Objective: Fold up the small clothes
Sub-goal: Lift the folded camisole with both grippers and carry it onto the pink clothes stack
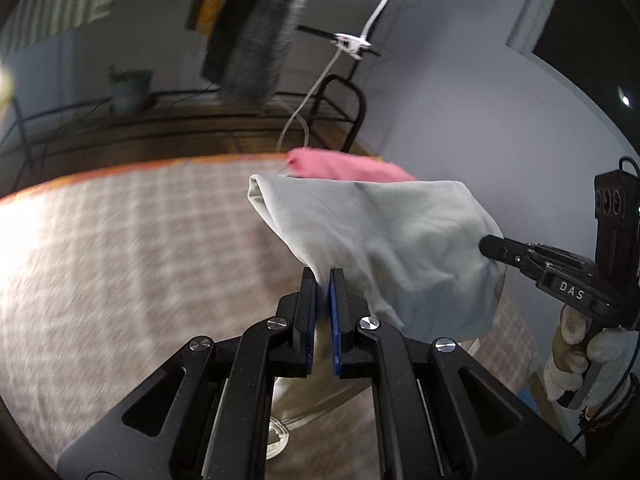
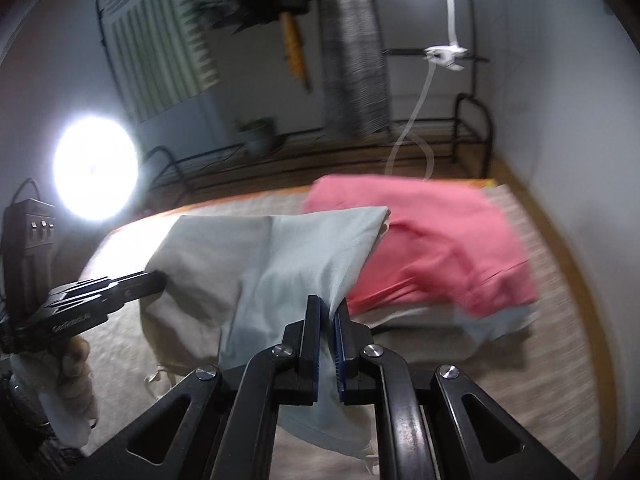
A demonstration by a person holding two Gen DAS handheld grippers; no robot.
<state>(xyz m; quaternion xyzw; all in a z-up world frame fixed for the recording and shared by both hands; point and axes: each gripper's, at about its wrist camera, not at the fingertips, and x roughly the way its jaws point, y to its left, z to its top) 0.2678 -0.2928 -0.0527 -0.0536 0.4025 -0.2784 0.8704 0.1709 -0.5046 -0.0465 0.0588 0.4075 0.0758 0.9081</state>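
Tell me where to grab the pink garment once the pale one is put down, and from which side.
Grip the pink garment at its near right corner, where the fabric hangs loose off the pile. Come from the right, low over the checked cloth; the pale garment, which both grippers hold, overlaps its left edge.

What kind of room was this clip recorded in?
Probably a bedroom or laundry corner at home: a checked bedcover as the work surface, clothes hanging on a black metal rack, and a potted plant on its low shelf.
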